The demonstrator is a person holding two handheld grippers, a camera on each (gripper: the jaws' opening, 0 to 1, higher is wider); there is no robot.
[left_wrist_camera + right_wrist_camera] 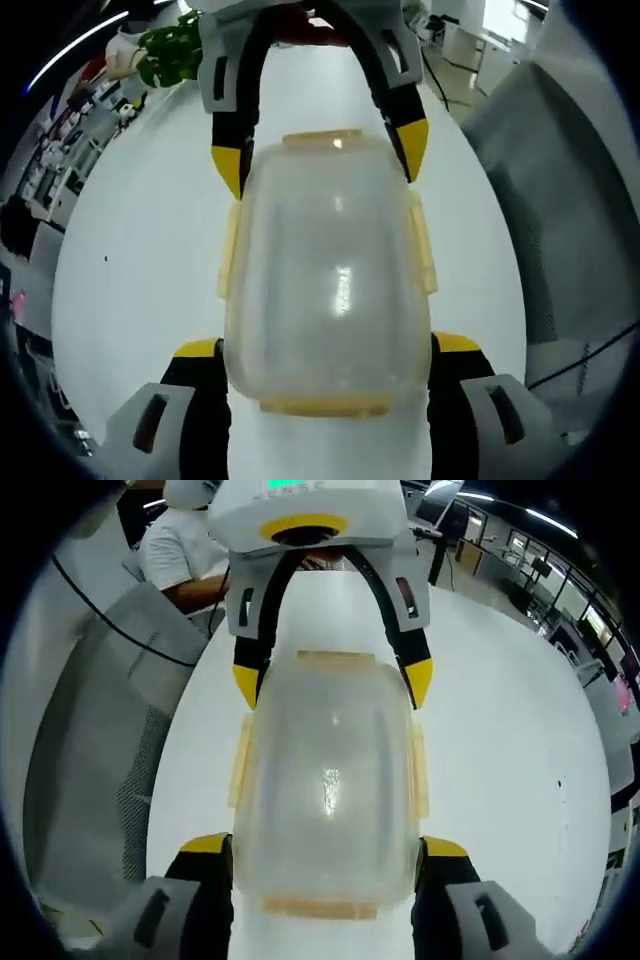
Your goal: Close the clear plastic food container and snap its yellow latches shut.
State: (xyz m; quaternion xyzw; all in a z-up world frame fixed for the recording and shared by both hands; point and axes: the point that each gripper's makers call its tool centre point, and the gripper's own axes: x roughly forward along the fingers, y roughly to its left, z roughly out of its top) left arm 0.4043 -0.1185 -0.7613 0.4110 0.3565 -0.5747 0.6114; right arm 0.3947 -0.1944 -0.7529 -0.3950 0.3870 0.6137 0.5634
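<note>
Your clear container (328,280) sits on the white surface (140,250) between the two tools, lid on, with yellow latches along its sides and ends. In the left gripper view your left tool (328,345) stands wide open, its yellow-tipped jaws flanking the near end of the box, and the right tool (318,160) straddles the far end the same way. The right gripper view mirrors this: your right tool (325,848) is spread around its end and grips nothing. Whether any tip actually touches the plastic cannot be told.

The side latches (240,760) look flared outward, so they are probably not snapped yet. The main risk is that pressing one end slides the light box across the smooth surface, or tips it, because nothing clamps it. Pressing a latch before the lid is seated evenly could leave a corner lifted. A tip slipping off the narrow yellow tab would push the wall instead and skew the box.
</note>
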